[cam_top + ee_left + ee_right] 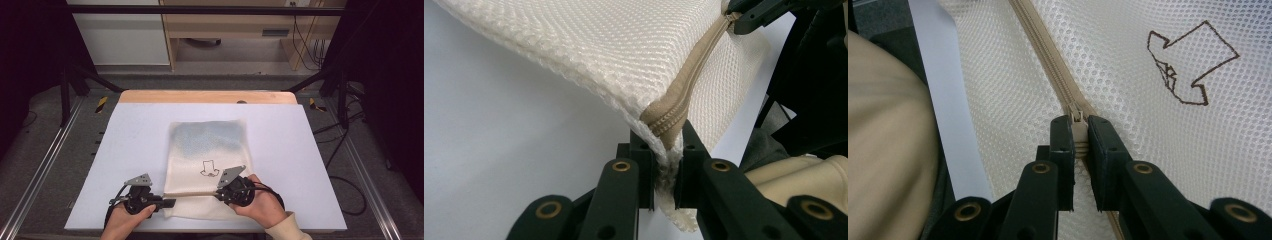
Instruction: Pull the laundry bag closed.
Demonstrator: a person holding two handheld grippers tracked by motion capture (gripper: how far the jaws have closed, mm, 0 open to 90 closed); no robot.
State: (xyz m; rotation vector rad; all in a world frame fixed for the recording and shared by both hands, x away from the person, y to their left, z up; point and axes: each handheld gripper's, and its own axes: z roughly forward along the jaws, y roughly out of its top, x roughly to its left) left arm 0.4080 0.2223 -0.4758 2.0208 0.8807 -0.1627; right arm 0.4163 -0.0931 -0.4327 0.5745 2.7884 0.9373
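while the left gripper [664, 165] clamps the mesh laundry bag [207, 145] corner, the right gripper [1079, 142] pinches the zipper pull [1077, 120]; the zipper [684, 95] appears closed, its travel not yet begun.

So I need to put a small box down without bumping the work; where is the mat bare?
The mat is bare left of the mesh bag, from the bag to its left edge, and likewise right of the bag, and in a strip behind it. The near edge is crowded: the left gripper and right gripper hold the bag's zipper there.
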